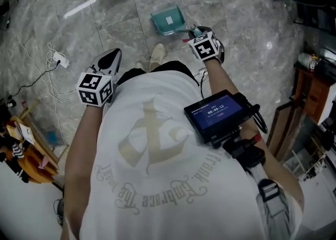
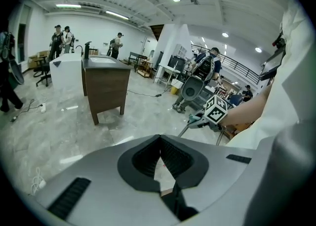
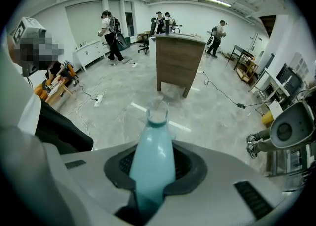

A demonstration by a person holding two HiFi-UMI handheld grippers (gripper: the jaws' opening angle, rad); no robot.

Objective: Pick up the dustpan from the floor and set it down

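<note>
In the head view the teal dustpan (image 1: 169, 19) shows low over the grey marble floor, ahead of the person's feet; whether it touches the floor I cannot tell. My right gripper (image 1: 195, 31) is shut on its handle just right of the pan. In the right gripper view the teal handle (image 3: 150, 151) fills the gap between the dark pads (image 3: 190, 170), its ring end pointing away from me. My left gripper (image 1: 108, 60) hangs at the left, far from the dustpan. Its fingertips (image 2: 148, 151) meet with nothing between them. Its view shows the right gripper's marker cube (image 2: 217, 111).
A white power strip with cables (image 1: 59, 59) lies on the floor at left. The person's shoe (image 1: 157, 54) stands just behind the dustpan. Wooden furniture (image 1: 311, 91) lines the right edge. A brown desk (image 3: 177, 64) and several people stand farther off in the hall.
</note>
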